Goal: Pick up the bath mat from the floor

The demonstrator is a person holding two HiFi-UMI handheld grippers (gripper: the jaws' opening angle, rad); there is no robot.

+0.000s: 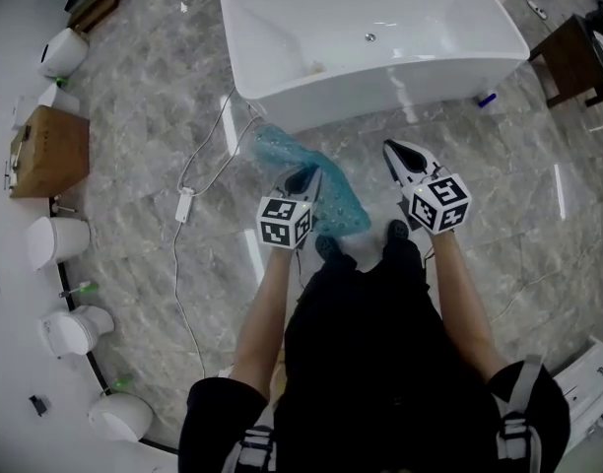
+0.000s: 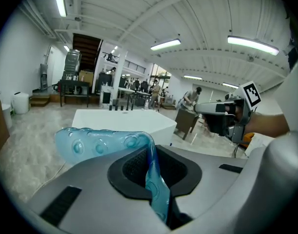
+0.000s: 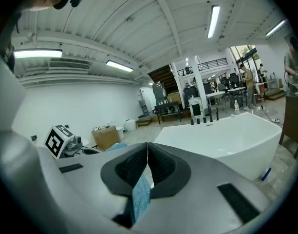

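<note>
The bath mat (image 1: pixel 339 205) hung off the floor (image 1: pixel 154 136) before the bathtub (image 1: pixel 380 37), one edge pinched in the closed left gripper (image 1: pixel 303 178). The right gripper (image 1: pixel 400 154), jaws together, stood just beside it. A slow lift with a firm clamp would likely keep the slick mat from sliding out.

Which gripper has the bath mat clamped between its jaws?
The left gripper: the blue bath mat runs between its closed jaws. The right gripper sits apart, to the mat's right in the head view.

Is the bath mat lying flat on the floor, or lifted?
Lifted: the left gripper is shut on the bath mat, which droops folded from its jaws.
</note>
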